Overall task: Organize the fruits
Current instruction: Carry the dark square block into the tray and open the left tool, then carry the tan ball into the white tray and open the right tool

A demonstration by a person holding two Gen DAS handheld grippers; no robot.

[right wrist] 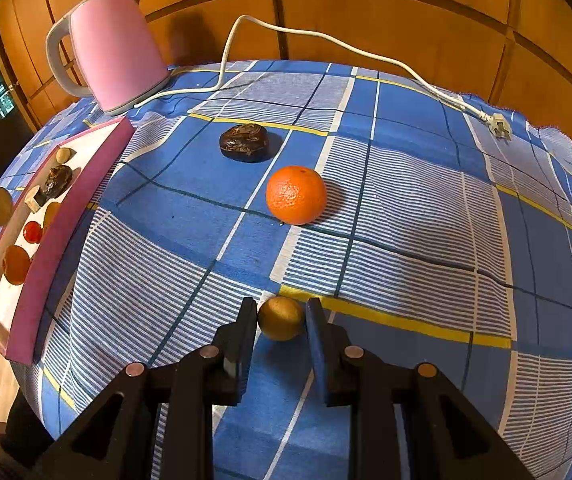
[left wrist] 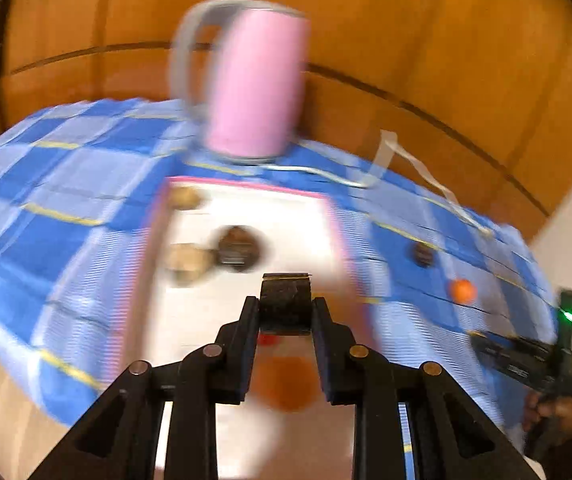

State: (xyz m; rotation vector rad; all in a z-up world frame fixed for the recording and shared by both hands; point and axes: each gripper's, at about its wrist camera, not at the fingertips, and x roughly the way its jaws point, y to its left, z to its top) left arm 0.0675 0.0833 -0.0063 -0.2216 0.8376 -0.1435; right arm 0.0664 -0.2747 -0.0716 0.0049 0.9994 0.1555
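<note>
cloth (right wrist: 406,216) in blue-and-white checks with yellow stripes drapes the table, wood panelling (right wrist: 386,12) behind. right gripper (right wrist: 281,318) clenches a small round yellow-green fruit (right wrist: 279,320) on the cloth, near a dimpled orange (right wrist: 296,195). left gripper (left wrist: 285,308) pinches a dark rough-skinned fruit (left wrist: 285,300) over the pink-rimmed white tray (right wrist: 97,168).

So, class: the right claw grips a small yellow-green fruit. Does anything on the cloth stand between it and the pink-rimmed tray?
Nothing visible does. The small yellow-green fruit sits in the right claw; the pink-rimmed white tray lies left across bare checked cloth. The orange sits beyond, off that line.
</note>
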